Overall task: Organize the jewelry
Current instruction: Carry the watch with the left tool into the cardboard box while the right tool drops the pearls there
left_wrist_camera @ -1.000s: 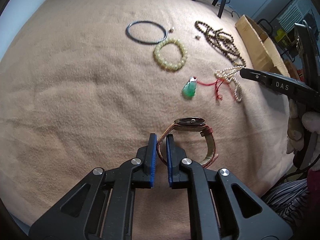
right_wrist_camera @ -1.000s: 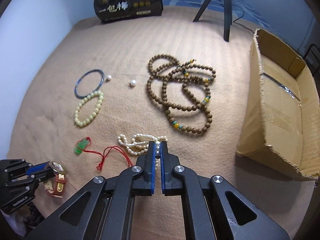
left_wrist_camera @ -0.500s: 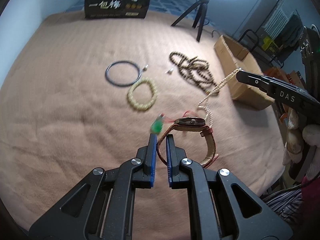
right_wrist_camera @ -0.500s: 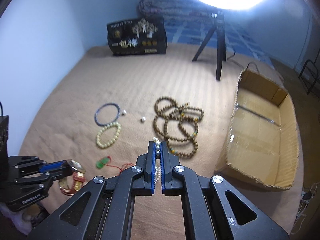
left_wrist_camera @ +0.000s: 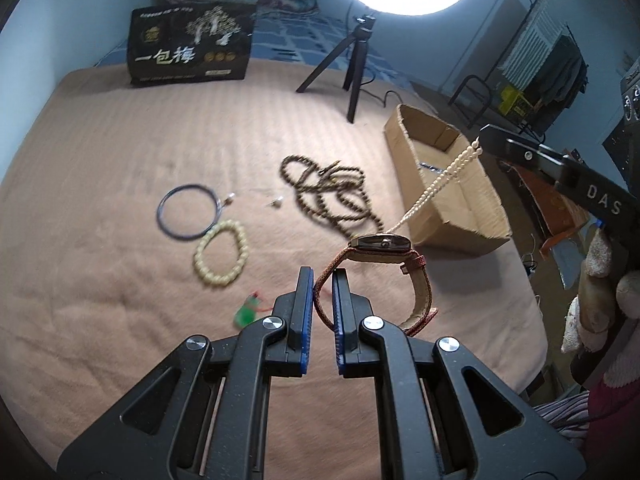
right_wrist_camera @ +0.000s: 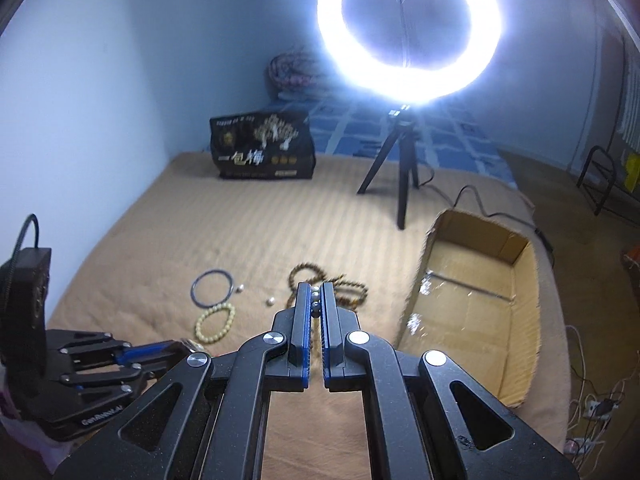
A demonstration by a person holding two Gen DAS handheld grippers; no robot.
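Pearl strand dangling lengthwise from pinching right tool; watch strap nipped in left tool.

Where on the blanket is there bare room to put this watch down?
Bare tan blanket lies left of the dark ring bangle, and between the black printed bag and brown wooden bead strands. The open cardboard box holds nothing visible. It's crowded around the pale bead bracelet.
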